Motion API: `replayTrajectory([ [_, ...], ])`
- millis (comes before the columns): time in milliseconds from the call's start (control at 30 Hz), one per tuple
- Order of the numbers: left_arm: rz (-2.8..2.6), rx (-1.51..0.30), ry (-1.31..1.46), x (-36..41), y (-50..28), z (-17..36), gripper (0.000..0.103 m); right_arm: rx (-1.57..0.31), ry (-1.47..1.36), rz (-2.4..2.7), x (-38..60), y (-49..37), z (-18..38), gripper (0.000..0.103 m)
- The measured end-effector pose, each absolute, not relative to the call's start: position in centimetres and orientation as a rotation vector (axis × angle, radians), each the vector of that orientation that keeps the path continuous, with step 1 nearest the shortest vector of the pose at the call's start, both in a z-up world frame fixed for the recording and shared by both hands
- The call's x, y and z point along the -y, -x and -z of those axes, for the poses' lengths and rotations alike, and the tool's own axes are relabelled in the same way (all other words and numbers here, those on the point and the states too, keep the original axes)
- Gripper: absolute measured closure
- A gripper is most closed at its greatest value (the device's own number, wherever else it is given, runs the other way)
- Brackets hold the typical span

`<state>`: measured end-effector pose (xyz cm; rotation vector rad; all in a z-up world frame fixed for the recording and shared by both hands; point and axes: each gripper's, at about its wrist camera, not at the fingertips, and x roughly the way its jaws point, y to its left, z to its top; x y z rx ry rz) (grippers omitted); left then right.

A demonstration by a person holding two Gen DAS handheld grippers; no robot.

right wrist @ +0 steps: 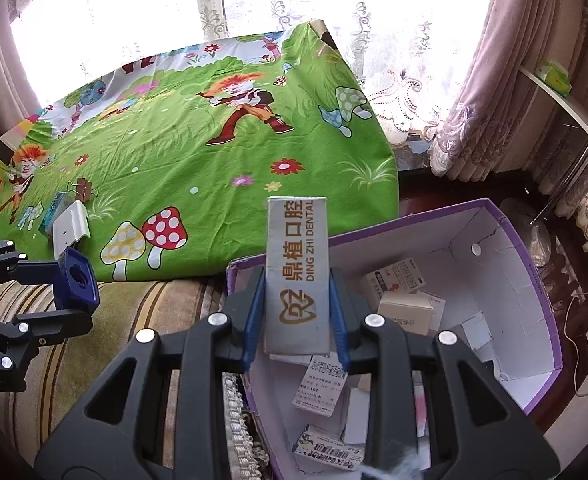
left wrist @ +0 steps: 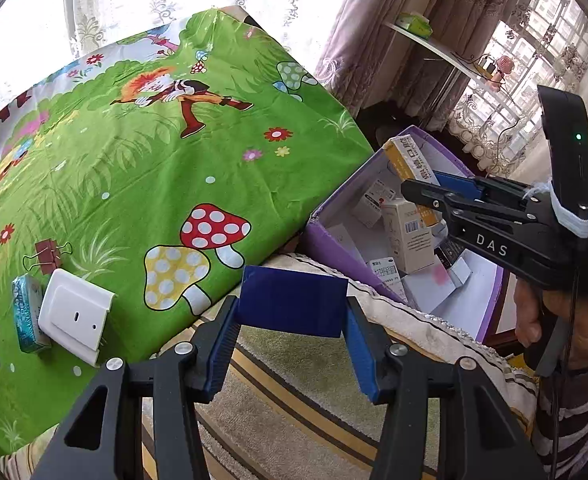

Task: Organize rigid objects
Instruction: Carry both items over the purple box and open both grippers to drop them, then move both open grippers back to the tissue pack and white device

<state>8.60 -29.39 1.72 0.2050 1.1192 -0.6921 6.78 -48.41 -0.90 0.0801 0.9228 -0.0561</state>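
My left gripper [left wrist: 292,309] is shut on a dark blue block [left wrist: 294,294], held over the striped cushion beside the purple box [left wrist: 336,246]. In the right wrist view the same block [right wrist: 76,280] shows a round hollow in its face, with the left gripper [right wrist: 74,290] at the far left. My right gripper [right wrist: 297,280] is shut on an upright grey carton marked DING ZHI DENTAL [right wrist: 297,264], held above the near left corner of the purple box [right wrist: 534,280]. The left wrist view shows that carton [left wrist: 408,156] over the box, pinched by the right gripper [left wrist: 426,184].
Several small medicine cartons [right wrist: 398,280] lie inside the purple box. On the green cartoon cloth [left wrist: 174,152] sit a white wall switch [left wrist: 76,316], a teal packet [left wrist: 26,312] and a brown binder clip [left wrist: 48,254]. Curtains, windows and a shelf stand behind.
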Motion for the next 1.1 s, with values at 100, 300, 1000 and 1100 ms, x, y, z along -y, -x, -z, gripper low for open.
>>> replayTrajectory([
  [100,0.718,-1.126,-0.217,31.3,-8.4,-1.7,0.051,-0.924,-0.116,0.104,50.9,-6.3,1.1,0.069],
  [300,0.757,-1.134,-0.239,34.4,-7.9,-1.6,0.051,-0.913,-0.168,0.190,54.6,-5.1,0.9,0.069],
  [1000,0.776,-1.153,-0.135,34.6,-8.1,-1.4,0.044,-0.882,-0.221,0.285,57.4,-3.8,0.3,0.029],
  [1100,0.782,-1.111,-0.113,33.9,-8.1,-2.2,0.044,-0.852,-0.223,0.272,57.0,-3.6,-0.3,0.024],
])
